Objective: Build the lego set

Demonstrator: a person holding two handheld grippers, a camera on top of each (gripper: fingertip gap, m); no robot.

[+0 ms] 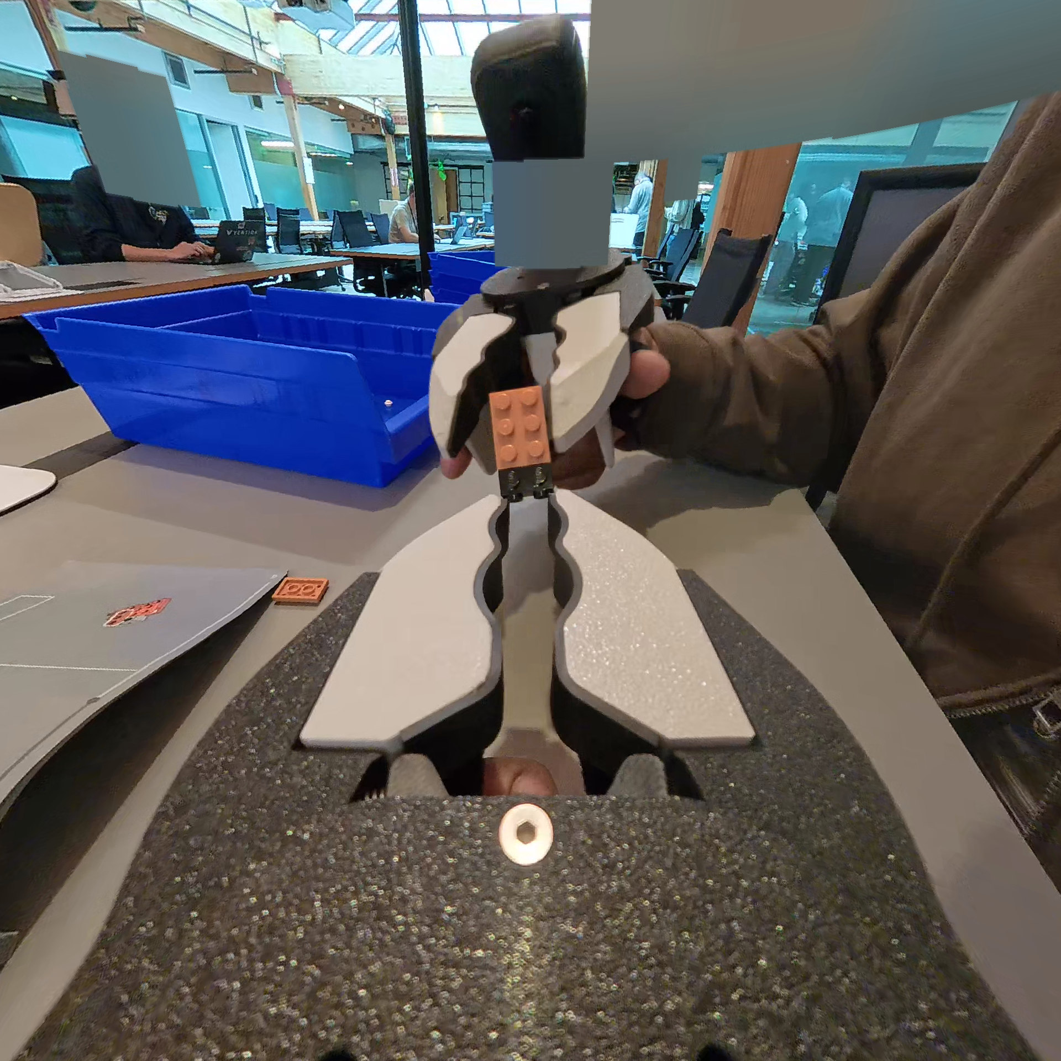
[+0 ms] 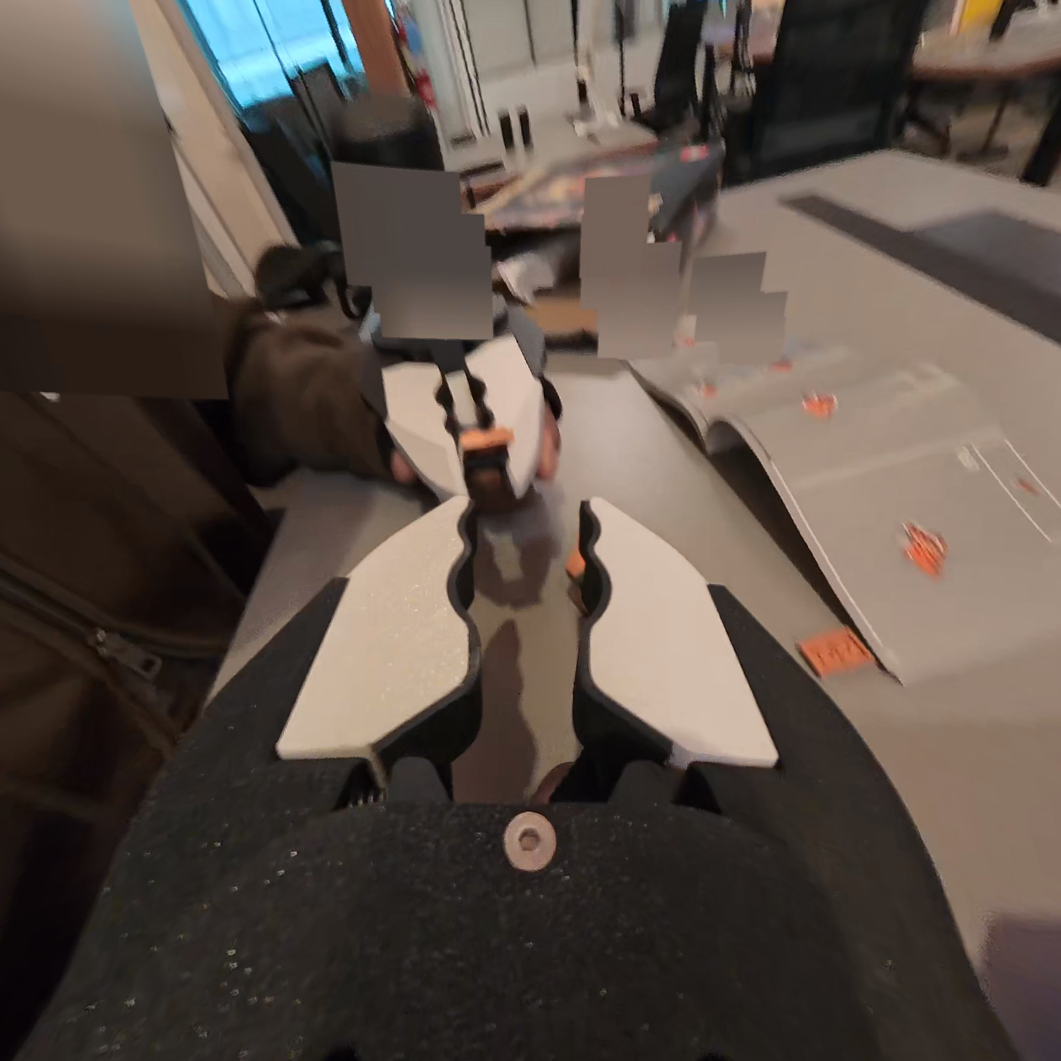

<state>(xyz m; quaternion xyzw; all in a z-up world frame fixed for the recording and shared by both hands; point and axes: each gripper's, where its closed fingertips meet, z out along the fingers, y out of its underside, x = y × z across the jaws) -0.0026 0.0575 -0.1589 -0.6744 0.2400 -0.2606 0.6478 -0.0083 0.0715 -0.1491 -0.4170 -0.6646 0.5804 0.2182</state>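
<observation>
The left hand-held gripper (image 1: 525,498) pinches the black brick (image 1: 526,482) under the orange plate (image 1: 519,426), keeping it steady. The right hand-held gripper (image 2: 525,508) is spread apart, empty.

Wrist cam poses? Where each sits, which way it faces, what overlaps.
Left wrist view: on the left gripper, looking along its fingers over the grey table at a blue bin and the facing right gripper; own fingers pinch a black-and-orange lego piece; a brown sleeve shows.
Right wrist view: on the right gripper, looking back at the left gripper; own fingers apart; brown jacket at left.
Shared: the lego piece, the table, an open booklet, a loose orange plate.
</observation>
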